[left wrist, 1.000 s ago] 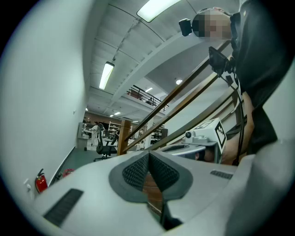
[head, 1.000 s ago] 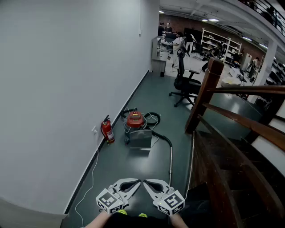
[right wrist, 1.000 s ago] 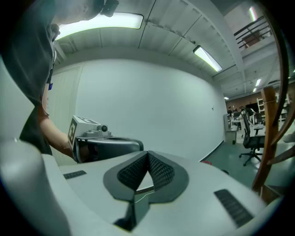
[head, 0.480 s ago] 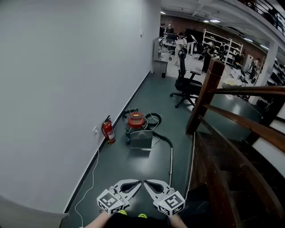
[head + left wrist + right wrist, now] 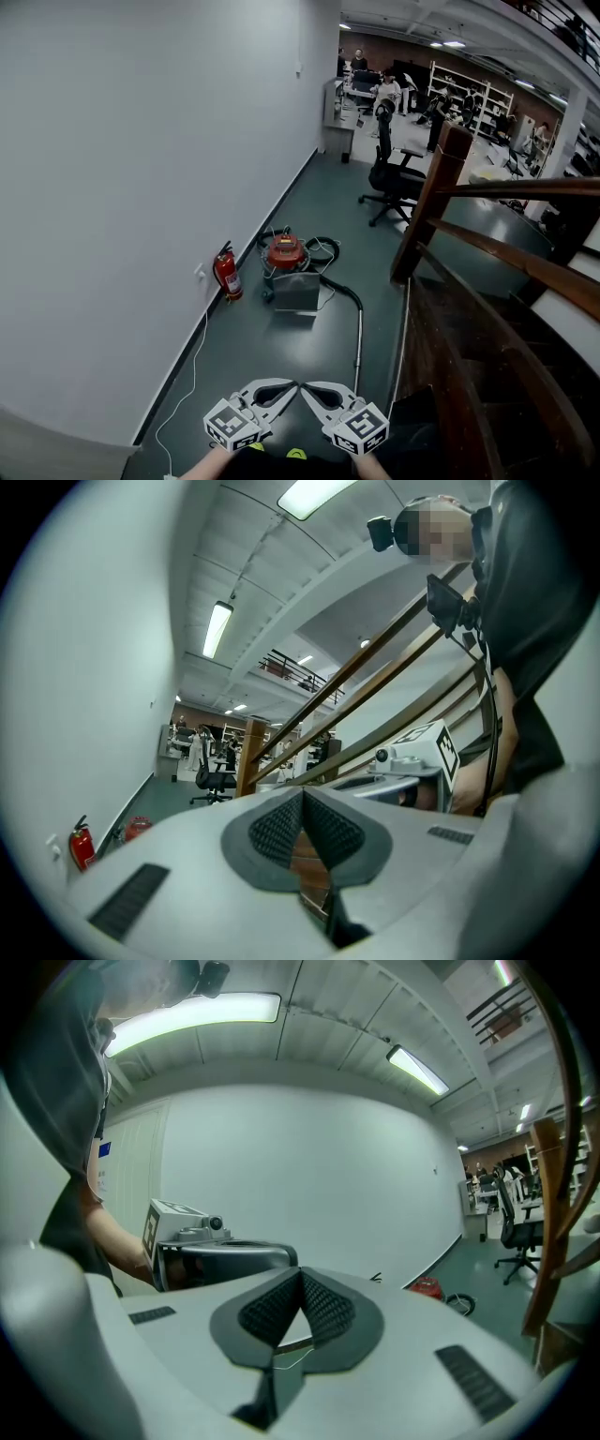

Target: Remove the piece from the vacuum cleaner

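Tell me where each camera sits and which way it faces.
Head view: on the head, looking down the corridor at the vacuum; left gripper, right gripper and forearms show.
Left gripper view: on that gripper, facing the stair post; shut jaws, right gripper, torso show.
Right gripper view: on that gripper, facing the wall; shut jaws, left gripper, arm show.
Shared: the vacuum, in all three.

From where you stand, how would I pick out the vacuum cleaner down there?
Follow the long white wall to its foot, where a red fire extinguisher stands. Just right of it sits the vacuum cleaner: a squat drum with a red top, unlike the slim extinguisher, with a black hose trailing from it.
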